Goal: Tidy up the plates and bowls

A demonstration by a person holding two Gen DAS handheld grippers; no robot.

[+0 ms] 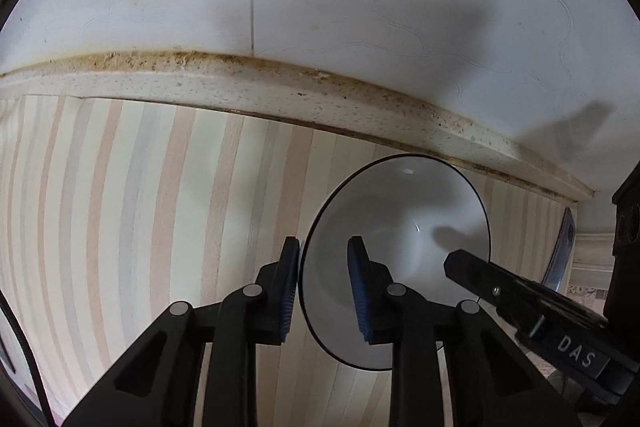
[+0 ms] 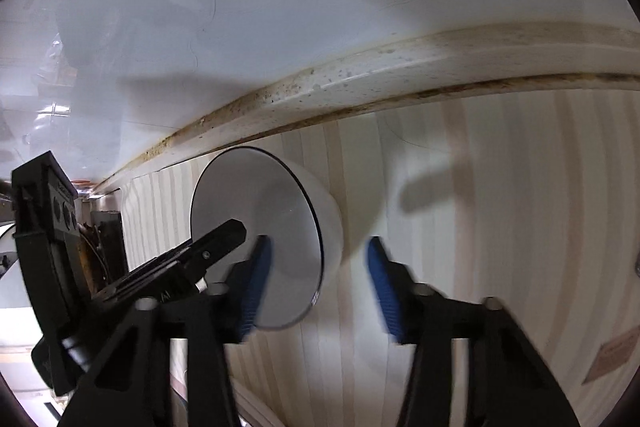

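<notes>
My left gripper straddles the near rim of the white bowl, pads narrowed around it, though I can't tell whether they bite. My right gripper stands part-open, one pad inside the opposite rim and nothing held. The bowl sits on the striped mat by the stained counter ledge. I judge this the pickup; next, both sides must seat firmly before lifting.

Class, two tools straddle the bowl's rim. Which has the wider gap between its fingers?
The right tool: its outer finger stands clear of the bowl, while the left tool has fingers close about the rim.
</notes>
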